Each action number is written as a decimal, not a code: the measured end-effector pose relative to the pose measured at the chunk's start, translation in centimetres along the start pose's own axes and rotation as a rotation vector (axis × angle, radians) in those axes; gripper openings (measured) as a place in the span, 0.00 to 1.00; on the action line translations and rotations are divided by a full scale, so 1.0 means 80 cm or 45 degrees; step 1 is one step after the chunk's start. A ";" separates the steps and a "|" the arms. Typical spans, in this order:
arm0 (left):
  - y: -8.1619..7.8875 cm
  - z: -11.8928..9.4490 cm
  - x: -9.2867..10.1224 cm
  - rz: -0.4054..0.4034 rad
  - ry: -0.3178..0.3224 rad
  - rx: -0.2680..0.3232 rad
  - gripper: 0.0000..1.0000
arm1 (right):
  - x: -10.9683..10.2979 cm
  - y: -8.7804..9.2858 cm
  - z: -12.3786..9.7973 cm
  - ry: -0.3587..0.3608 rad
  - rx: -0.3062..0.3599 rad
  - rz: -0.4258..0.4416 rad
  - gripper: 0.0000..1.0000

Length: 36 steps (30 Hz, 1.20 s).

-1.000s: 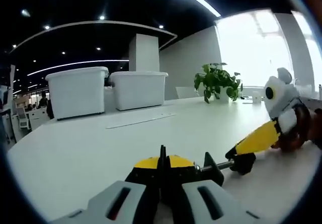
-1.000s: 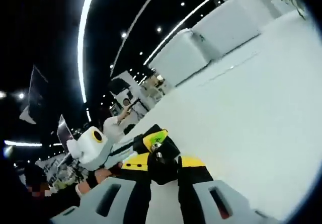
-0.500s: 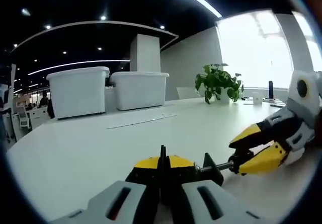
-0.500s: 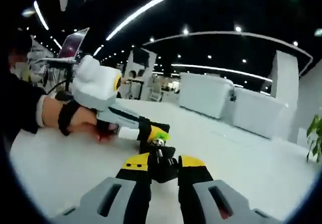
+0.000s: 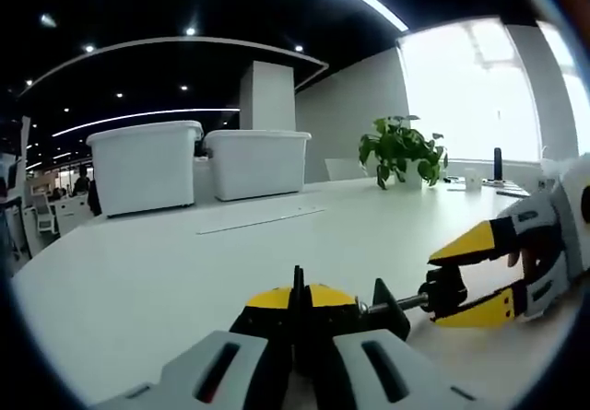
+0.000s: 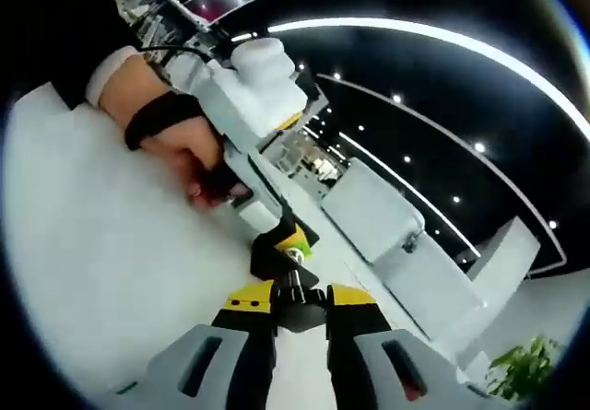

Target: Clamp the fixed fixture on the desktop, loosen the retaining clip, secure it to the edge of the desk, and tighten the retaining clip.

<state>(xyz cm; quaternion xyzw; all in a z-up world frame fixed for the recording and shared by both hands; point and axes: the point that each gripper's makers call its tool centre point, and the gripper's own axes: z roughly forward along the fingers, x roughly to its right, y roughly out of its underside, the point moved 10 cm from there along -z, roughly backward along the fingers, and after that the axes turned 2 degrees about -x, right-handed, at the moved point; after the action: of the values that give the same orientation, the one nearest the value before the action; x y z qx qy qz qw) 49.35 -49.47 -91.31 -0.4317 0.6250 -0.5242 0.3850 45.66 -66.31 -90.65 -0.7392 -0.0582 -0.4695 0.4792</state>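
A black clamp fixture (image 5: 343, 316) with a threaded screw and black knob (image 5: 446, 290) sits low on the white tabletop (image 5: 166, 263). The left tongs (image 5: 297, 322) are closed on its body; the right tongs (image 6: 296, 309) pinch the knob. Two white bins (image 5: 143, 166) and one plant (image 5: 398, 147) stand behind.

Black clamp fixture on the white desk (image 5: 138, 272), gripped at both ends.

I see the fixture (image 5: 383, 304) lying flat near the desk's front edge, its threaded screw (image 5: 406, 302) horizontal, black knob (image 6: 297, 292) at one end.
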 end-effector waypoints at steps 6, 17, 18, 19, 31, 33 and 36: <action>0.000 0.000 0.000 -0.001 0.002 0.000 0.04 | -0.001 0.001 0.001 0.006 -0.006 -0.090 0.19; 0.000 0.000 0.001 0.005 0.002 0.001 0.04 | 0.003 -0.002 0.002 -0.008 -0.026 -0.126 0.22; -0.001 0.000 0.001 0.005 0.003 0.001 0.04 | 0.005 -0.003 0.001 -0.006 -0.024 -0.098 0.25; -0.001 0.001 0.001 0.008 0.003 0.001 0.04 | 0.009 -0.006 0.000 -0.001 0.006 -0.021 0.27; -0.001 0.000 0.002 0.018 0.007 0.003 0.04 | 0.045 0.033 0.002 -0.177 0.011 1.376 0.36; -0.001 0.000 0.002 0.019 0.006 0.003 0.04 | 0.045 0.036 0.004 -0.183 0.007 1.458 0.33; -0.001 0.000 0.001 0.020 0.007 0.003 0.04 | 0.040 0.045 0.009 -0.186 -0.063 1.484 0.25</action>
<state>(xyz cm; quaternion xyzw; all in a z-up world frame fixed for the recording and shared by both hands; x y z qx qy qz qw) 49.36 -49.57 -91.24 -0.4249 0.6287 -0.5231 0.3880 49.82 -68.88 -90.66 -0.6907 0.3360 -0.0776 0.6356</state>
